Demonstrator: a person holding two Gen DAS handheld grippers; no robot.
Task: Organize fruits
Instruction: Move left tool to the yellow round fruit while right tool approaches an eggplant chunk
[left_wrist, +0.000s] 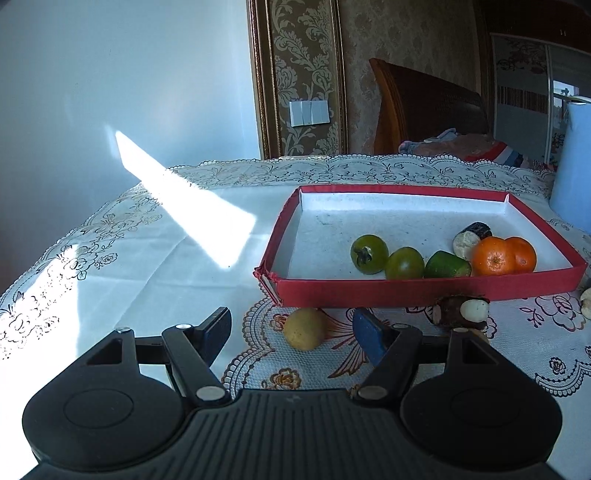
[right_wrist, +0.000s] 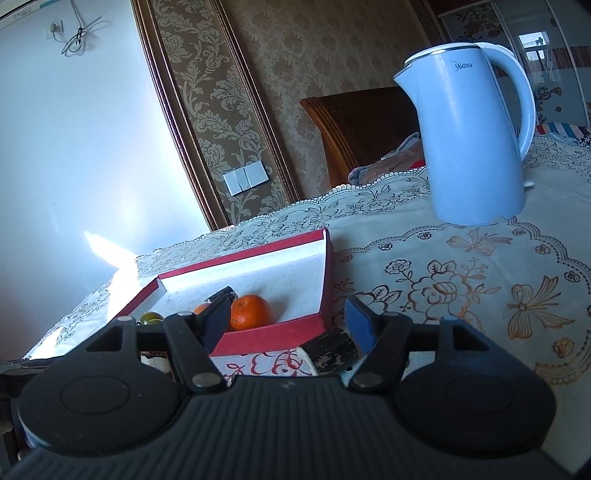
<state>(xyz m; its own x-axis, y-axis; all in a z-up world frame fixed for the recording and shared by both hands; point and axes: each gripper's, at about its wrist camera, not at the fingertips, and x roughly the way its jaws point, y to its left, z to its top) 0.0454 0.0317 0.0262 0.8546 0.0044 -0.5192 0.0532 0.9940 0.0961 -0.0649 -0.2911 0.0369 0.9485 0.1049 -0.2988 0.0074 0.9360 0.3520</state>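
A red-walled tray (left_wrist: 406, 288) on the table holds two green tomatoes (left_wrist: 369, 254), a green cucumber piece (left_wrist: 447, 265), two oranges (left_wrist: 495, 256) and a dark sugarcane piece (left_wrist: 471, 236). A yellow-brown round fruit (left_wrist: 304, 328) lies in front of the tray, between the fingers of my open left gripper (left_wrist: 291, 332). A dark sugarcane piece (left_wrist: 460, 310) lies to its right. In the right wrist view my right gripper (right_wrist: 286, 323) is open and empty beside the tray's near corner (right_wrist: 321, 280), with a dark sugarcane piece (right_wrist: 332, 350) between its fingers and an orange (right_wrist: 251, 312) in the tray.
A light blue electric kettle (right_wrist: 476, 144) stands at the back right of the table. The table has a white lace cloth (left_wrist: 155, 280) with a flowered mat (right_wrist: 461, 288). A white wall is to the left, a wooden bed behind.
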